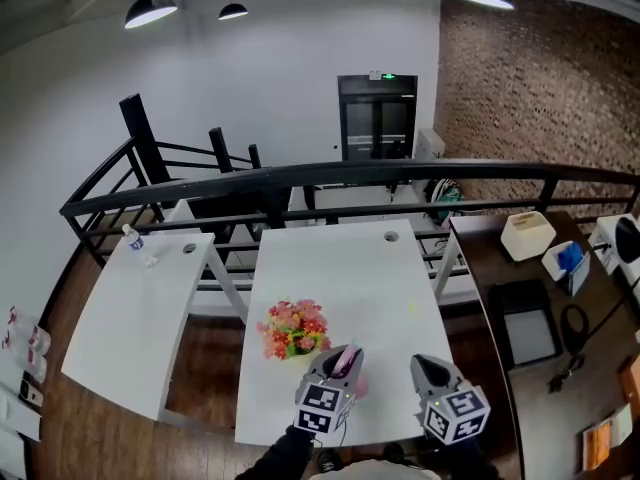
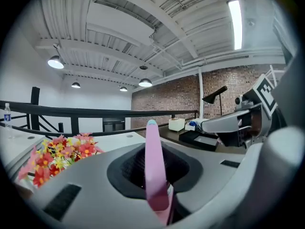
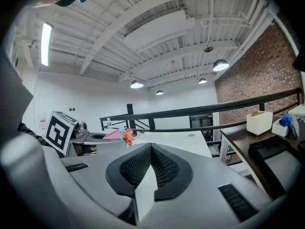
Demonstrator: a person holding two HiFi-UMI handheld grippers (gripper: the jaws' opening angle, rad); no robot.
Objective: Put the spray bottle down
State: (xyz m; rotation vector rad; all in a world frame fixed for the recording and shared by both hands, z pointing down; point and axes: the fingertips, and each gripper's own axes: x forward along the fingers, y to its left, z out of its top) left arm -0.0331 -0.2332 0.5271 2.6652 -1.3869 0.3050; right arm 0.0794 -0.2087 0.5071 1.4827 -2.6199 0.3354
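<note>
A pink spray bottle [image 1: 348,361] sits between the jaws of my left gripper [image 1: 343,365], low over the near part of the white table [image 1: 380,268]. In the left gripper view the spray bottle [image 2: 153,171] shows as a narrow pink strip standing up between the grey jaws, which are shut on it. My right gripper [image 1: 427,368] hovers beside it to the right, over the table's near right corner. In the right gripper view the right gripper [image 3: 151,151] has its jaws together with nothing held. The bottle's lower body is hidden by the jaws.
A bunch of red and yellow flowers [image 1: 293,328] lies on the table just left of the left gripper. A second white table [image 1: 120,318] at the left carries a water bottle [image 1: 133,238]. A dark desk [image 1: 545,298] with a white box [image 1: 527,234] and a tray stands at the right. A black railing [image 1: 350,178] runs behind.
</note>
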